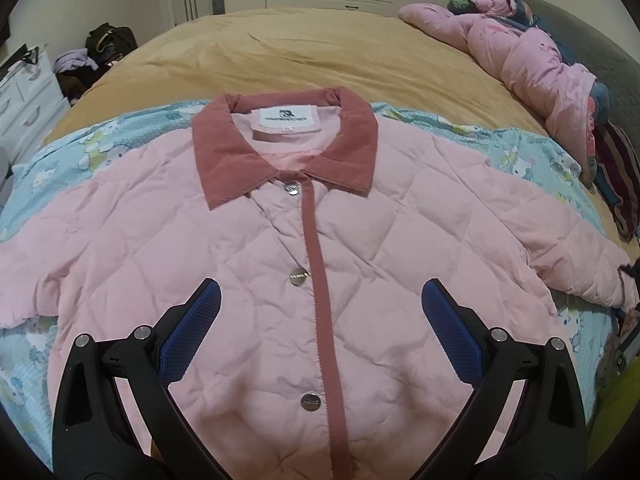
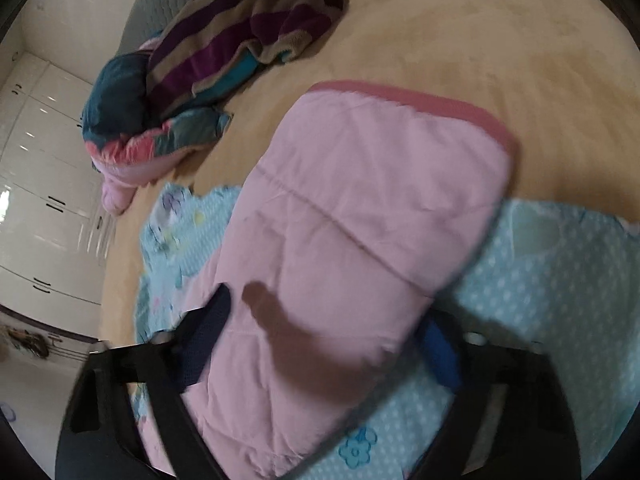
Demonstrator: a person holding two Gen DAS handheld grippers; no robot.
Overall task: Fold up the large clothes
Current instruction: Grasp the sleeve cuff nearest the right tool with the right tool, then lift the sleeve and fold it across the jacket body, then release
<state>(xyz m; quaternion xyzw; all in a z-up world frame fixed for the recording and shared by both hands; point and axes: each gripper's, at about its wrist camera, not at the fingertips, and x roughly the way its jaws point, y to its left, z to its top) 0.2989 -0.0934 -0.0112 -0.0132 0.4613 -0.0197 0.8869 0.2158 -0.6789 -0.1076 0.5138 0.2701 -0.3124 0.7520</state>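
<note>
The right gripper (image 2: 320, 340), low in its frame, straddles the sleeve (image 2: 360, 208) without visibly pinching it, likely about to lift the sleeve inward. The left gripper (image 1: 320, 320) hovers with jaws apart above the pink jacket (image 1: 248, 248), spread buttoned and front-up mid-frame on the blue sheet (image 1: 52, 172)

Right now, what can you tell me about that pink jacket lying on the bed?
The pink jacket is quilted in diamond stitching and looks soft and puffy. It has a darker rose collar that looks like corduroy, matching trim down the front, silver snaps, all fastened, and a white neck label. It lies front up, sleeves spread, on a light blue patterned sheet. The right gripper straddles one sleeve near its rose-edged cuff; the left gripper hovers open over the chest.
</note>
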